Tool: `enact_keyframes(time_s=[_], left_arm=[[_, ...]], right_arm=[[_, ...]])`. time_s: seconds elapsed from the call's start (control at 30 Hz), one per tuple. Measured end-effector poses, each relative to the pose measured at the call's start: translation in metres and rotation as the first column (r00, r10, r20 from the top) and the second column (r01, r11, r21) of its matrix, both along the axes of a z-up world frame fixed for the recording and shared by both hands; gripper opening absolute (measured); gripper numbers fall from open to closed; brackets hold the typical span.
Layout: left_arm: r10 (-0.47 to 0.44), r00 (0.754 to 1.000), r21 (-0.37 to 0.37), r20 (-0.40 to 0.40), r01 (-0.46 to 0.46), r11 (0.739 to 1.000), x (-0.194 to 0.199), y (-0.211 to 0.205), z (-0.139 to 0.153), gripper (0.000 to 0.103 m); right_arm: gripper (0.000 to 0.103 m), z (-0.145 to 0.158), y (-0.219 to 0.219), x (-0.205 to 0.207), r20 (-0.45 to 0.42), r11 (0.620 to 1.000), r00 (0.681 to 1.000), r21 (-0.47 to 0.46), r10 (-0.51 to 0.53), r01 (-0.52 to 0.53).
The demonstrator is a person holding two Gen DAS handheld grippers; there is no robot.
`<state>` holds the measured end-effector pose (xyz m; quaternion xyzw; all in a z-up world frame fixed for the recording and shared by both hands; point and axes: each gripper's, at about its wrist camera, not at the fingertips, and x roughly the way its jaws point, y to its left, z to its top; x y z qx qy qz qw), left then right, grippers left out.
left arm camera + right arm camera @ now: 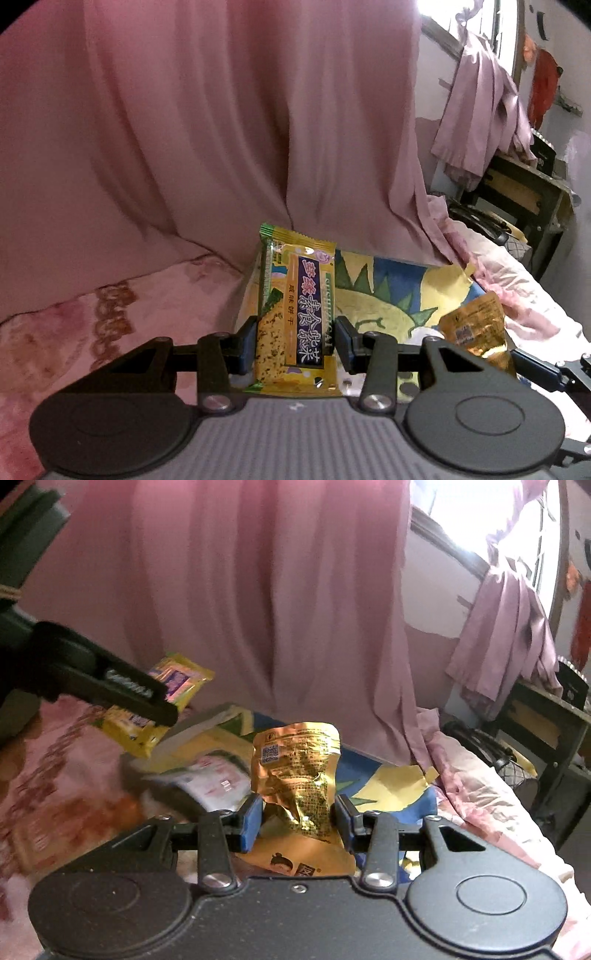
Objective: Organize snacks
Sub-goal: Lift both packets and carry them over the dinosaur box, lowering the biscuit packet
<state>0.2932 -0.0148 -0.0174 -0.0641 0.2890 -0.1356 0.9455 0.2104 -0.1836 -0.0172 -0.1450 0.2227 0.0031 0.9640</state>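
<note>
My left gripper [297, 341] is shut on a yellow-green cracker packet [295, 306] with a purple label, held upright above the bed. The same packet [177, 686] shows in the right wrist view between the left gripper's black fingers [140, 698]. My right gripper [299, 819] is shut on a crumpled gold foil snack pouch [295, 771], held upright; that pouch [476, 325] appears at the right of the left wrist view. Both hover over a colourful yellow-and-blue box [388, 291] holding more snack packets [218, 782].
A pink curtain [221, 129] hangs close behind. Pink floral bedding [92, 332] lies under and left of the box. A dark table [524, 192] with draped cloth stands at far right by a bright window [480, 524].
</note>
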Motion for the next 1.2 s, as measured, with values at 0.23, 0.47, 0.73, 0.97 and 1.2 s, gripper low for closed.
enact_keyframes(time_s=[0.23, 0.47, 0.73, 0.97, 1.2], left_arm=[[-0.053, 0.996, -0.045, -0.075, 0.049, 0.998, 0.039, -0.013, -0.017, 0.047], [-0.045, 0.990, -0.064, -0.135, 0.036, 0.997, 0.061, -0.014, -0.039, 0.047], [-0.044, 0.988, -0.089, -0.146, 0.031, 0.995, 0.066, -0.014, -0.043, 0.047], [-0.040, 0.989, -0.083, -0.143, 0.028, 0.996, 0.065, -0.016, -0.041, 0.047], [-0.039, 0.989, -0.063, -0.140, 0.031, 0.998, 0.062, -0.019, -0.038, 0.051]], right_arm=[[0.045, -0.007, -0.011, 0.055, -0.004, 0.999, 0.999, 0.029, -0.037, 0.037], [0.045, -0.025, -0.013, 0.086, -0.060, 0.997, 0.996, 0.037, -0.064, 0.066], [0.046, -0.042, -0.020, 0.099, -0.156, 0.990, 0.984, 0.096, -0.084, 0.100], [0.048, -0.045, -0.021, 0.099, -0.169, 0.987, 0.981, 0.111, -0.095, 0.114], [0.058, -0.040, -0.024, 0.097, -0.163, 0.984, 0.982, 0.130, -0.100, 0.121]])
